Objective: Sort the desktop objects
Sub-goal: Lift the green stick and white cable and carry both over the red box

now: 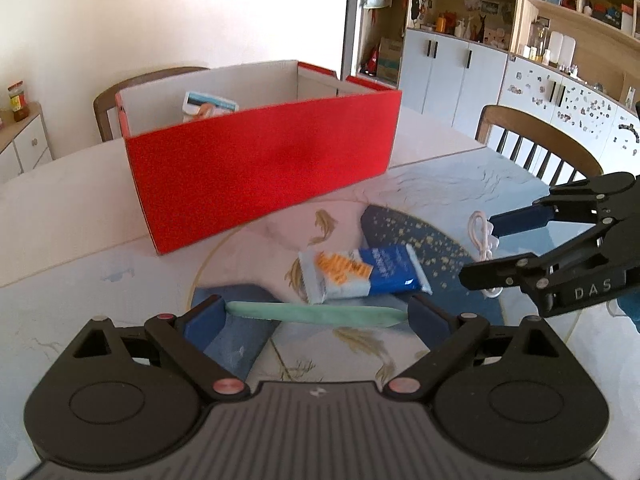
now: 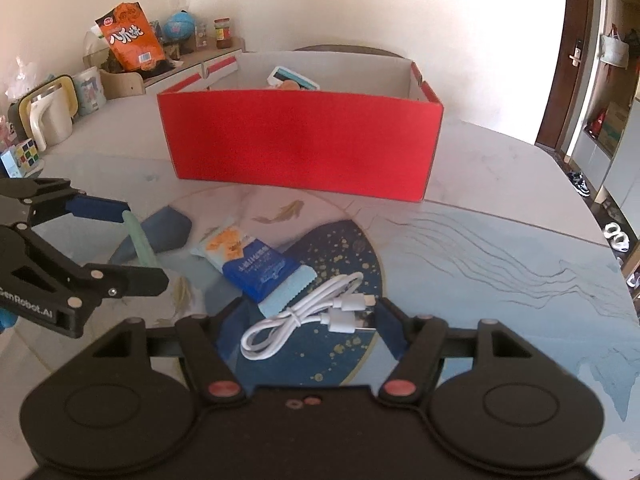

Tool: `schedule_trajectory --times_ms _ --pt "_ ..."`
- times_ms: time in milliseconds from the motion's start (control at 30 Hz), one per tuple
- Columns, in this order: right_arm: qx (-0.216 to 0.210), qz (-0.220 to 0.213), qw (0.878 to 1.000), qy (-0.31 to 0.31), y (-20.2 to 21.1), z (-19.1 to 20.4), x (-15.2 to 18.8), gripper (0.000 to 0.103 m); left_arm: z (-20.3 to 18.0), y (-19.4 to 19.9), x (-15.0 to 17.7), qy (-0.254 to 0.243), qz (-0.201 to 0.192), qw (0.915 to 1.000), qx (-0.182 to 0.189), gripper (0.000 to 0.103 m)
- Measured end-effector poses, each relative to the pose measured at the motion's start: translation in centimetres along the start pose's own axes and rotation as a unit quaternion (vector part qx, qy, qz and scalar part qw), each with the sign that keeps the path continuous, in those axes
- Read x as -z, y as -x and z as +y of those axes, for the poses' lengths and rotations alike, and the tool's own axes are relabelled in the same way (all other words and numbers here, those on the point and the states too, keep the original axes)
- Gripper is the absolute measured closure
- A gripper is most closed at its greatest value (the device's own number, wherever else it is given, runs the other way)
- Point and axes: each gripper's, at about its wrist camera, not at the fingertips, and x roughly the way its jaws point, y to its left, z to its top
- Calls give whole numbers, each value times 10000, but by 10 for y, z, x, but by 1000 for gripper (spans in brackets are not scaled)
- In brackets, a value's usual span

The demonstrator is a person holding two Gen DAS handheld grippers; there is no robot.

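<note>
My left fingers [image 1: 316, 314] pinch the stiff, light green stick [image 1: 316, 315] endwise before the red box [image 1: 260, 176]; my right fingers [image 2: 304, 322] straddle the limp white cable [image 2: 308, 312], grip unclear.

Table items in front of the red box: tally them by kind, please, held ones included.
Green stick, spanning the left gripper pads: 1
Snack packet: 1
White cable, between the right gripper pads: 1
Total: 3
</note>
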Motion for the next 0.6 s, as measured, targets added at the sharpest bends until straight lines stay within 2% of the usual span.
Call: schedule_trajectory --times_ms 300,600 --pt "52 -255 9996 -148 23 -2 -20 34 -5 13 -26 114 -122 9998 -127 5" --pt "330 -679 9969 -230 43 -1 -48 34 -9 32 -62 174 -408 9983 -384 5"
